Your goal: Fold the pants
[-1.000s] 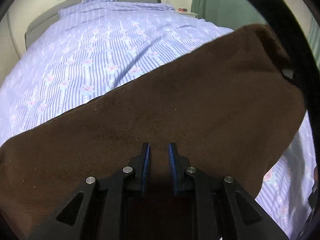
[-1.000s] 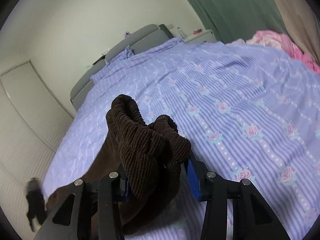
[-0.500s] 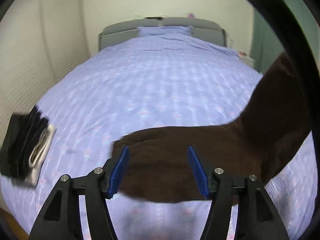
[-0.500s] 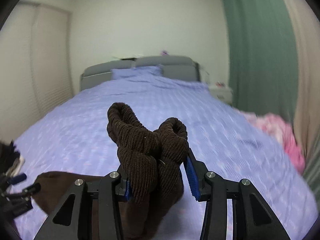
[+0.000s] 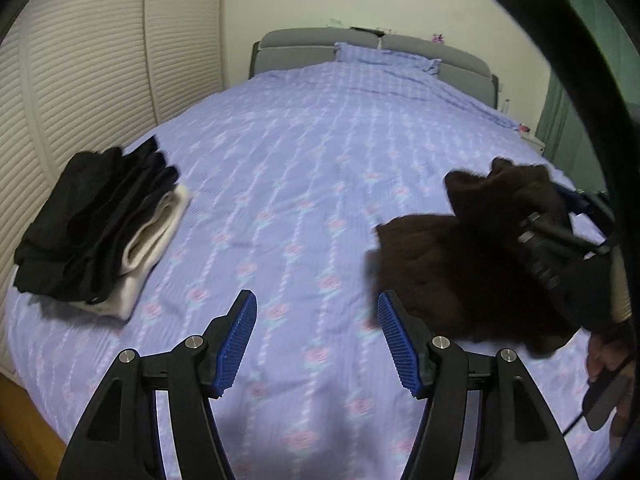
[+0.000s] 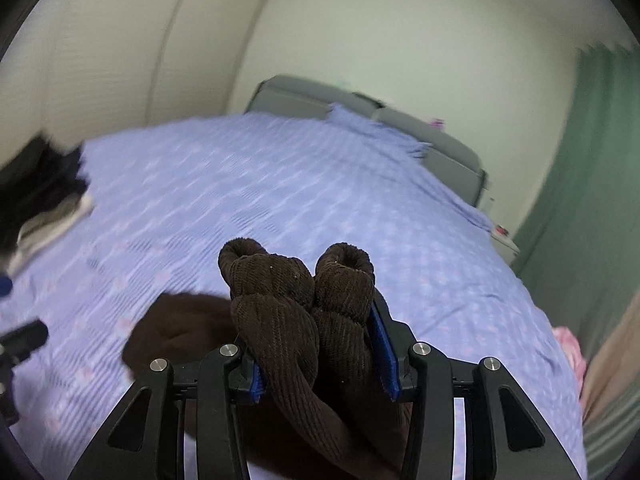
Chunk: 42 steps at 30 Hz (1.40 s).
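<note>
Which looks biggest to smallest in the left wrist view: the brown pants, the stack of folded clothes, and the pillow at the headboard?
1. Brown pants, though they sit nearer the camera.
2. Stack of folded clothes; close to the pants in apparent size, so that order is unsure.
3. Pillow, clearly smallest, but farthest away.

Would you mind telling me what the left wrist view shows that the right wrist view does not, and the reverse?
Only the left wrist view shows the left gripper, jaws spread over bare bedspread, and the person's hand. Only the right wrist view shows the right gripper closed on bunched brown pants, plus pink fabric by the curtain. Both show the pants, the bedspread, the headboard and the folded dark stack.
</note>
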Tool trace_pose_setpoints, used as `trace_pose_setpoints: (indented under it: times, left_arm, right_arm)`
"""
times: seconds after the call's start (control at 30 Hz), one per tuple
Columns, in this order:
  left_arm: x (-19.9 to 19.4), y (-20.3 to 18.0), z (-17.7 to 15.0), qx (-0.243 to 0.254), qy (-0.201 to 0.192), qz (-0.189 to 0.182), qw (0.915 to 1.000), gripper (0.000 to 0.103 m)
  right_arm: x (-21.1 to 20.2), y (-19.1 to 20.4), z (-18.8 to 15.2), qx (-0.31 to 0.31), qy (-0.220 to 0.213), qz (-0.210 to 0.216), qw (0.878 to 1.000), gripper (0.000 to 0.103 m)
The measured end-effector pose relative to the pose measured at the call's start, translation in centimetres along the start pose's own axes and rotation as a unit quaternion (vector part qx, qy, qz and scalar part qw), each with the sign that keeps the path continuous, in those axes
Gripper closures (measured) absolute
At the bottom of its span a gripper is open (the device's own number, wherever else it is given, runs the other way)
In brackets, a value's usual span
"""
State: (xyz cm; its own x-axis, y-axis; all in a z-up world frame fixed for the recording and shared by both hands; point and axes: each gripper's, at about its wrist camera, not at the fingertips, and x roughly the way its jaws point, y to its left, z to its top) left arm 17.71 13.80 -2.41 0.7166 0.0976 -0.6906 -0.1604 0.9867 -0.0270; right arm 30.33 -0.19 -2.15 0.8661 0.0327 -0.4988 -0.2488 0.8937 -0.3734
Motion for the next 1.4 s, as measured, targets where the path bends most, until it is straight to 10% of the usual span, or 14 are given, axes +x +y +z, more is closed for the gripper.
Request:
trace_pose_setpoints:
  times: [0.2,0.6,0.9,1.13,1.4]
  left_arm:
    - [0.0,2.0,-1.8,-0.001,0.011,0.026,0.9996,0.038]
    - [-1.4,3.5,-0.6,-0.012,-0.022,0.055,0.9982,0.020]
    - [-4.2,-2.8,1.8,0.059,-0.088,-0.045,0.9933,0.011]
    - [0.0,-9.9,4.1,0.122,-0.078,-0.099,0.9846,0.008]
    - [8.2,-13.5,6.8,0.100,0.025,-0.091,0.9905,0.009]
  right_arm:
    - [0.9,5.8,-2.4,-0.068,0.026,-0.003,0.997,0.051]
    - [-4.5,2.7,-3.2,-0.020,-0.014,0.125,0.992,0.015]
    - [-10.8,-7.5,-7.0,0.129,-0.073,0.053,0.988,0.015]
    - [-7.2,-17.1,-12.6,0.284,-0.026,0.041,0.958,0.014]
    - [-1.7,-19.9,-17.5,0.372,0.025,0.076,0.925,0.014]
